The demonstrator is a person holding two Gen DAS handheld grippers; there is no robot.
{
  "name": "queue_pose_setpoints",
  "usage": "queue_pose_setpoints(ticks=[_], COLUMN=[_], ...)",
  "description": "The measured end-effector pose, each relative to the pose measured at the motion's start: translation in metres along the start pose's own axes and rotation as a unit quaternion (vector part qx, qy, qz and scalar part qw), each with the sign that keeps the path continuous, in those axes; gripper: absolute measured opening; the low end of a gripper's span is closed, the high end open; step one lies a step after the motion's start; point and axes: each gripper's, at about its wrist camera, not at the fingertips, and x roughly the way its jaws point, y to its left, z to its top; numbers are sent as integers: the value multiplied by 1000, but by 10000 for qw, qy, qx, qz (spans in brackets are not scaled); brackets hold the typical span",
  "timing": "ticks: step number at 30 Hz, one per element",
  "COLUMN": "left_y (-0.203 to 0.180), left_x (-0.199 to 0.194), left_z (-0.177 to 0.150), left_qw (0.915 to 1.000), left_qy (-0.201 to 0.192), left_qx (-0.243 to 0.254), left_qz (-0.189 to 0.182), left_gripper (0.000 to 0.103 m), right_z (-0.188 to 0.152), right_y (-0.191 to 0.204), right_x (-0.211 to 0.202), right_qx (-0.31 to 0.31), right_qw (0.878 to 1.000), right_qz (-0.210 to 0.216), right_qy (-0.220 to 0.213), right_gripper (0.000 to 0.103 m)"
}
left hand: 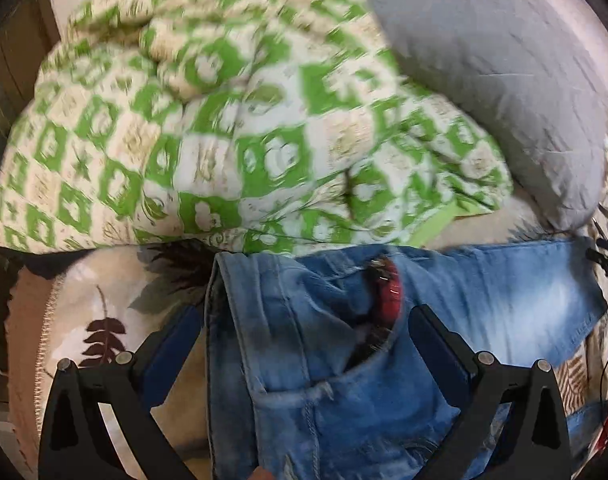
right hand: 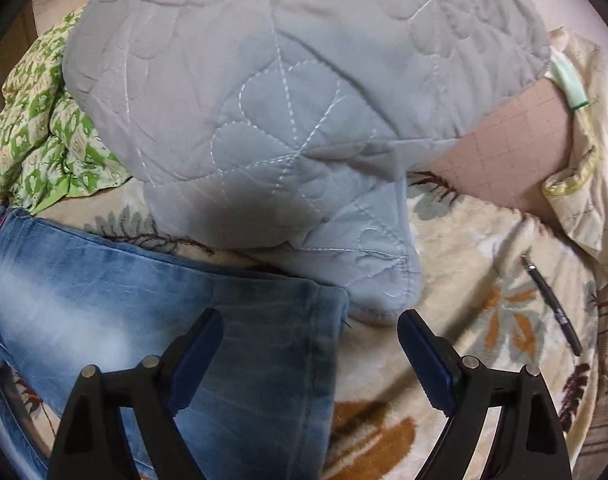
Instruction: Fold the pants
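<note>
Light blue jeans (left hand: pixel 328 364) lie on a leaf-patterned blanket (left hand: pixel 84 320). In the left wrist view the waistband end with a back pocket and a red inner label (left hand: pixel 388 296) sits between the fingers of my left gripper (left hand: pixel 304 320), which is open just above it. A leg runs off to the right (left hand: pixel 504 292). In the right wrist view the jeans' leg end (right hand: pixel 240 336) lies under my right gripper (right hand: pixel 310 332), which is open, its left finger (right hand: pixel 200 344) over the denim and its right finger over the blanket (right hand: pixel 464 280).
A green and white quilt (left hand: pixel 224 120) is heaped behind the jeans. A grey quilted cover (right hand: pixel 284 120) lies right behind the leg end. A black pen (right hand: pixel 556 308) lies on the blanket at right. A cream pillow (right hand: pixel 588 184) is at far right.
</note>
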Motion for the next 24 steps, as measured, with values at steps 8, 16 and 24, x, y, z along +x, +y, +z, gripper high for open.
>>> queue_pose_setpoints(ticks=[8, 16, 24], left_y=[30, 33, 16], left_x=[43, 51, -10], left_z=[10, 15, 2], left_qw=[9964, 9923, 9942], left_qy=[265, 437, -127], left_qx=[-630, -775, -512], left_qz=[-494, -862, -934], left_gripper=[103, 25, 18], right_z=[2, 0, -16], right_y=[3, 7, 14], right_x=[27, 25, -38], right_qx=[10, -210, -393], right_qw=[9997, 9990, 9969], right_qz=[253, 393, 438], right_qy=[75, -35, -528], right_gripper=[87, 24, 22])
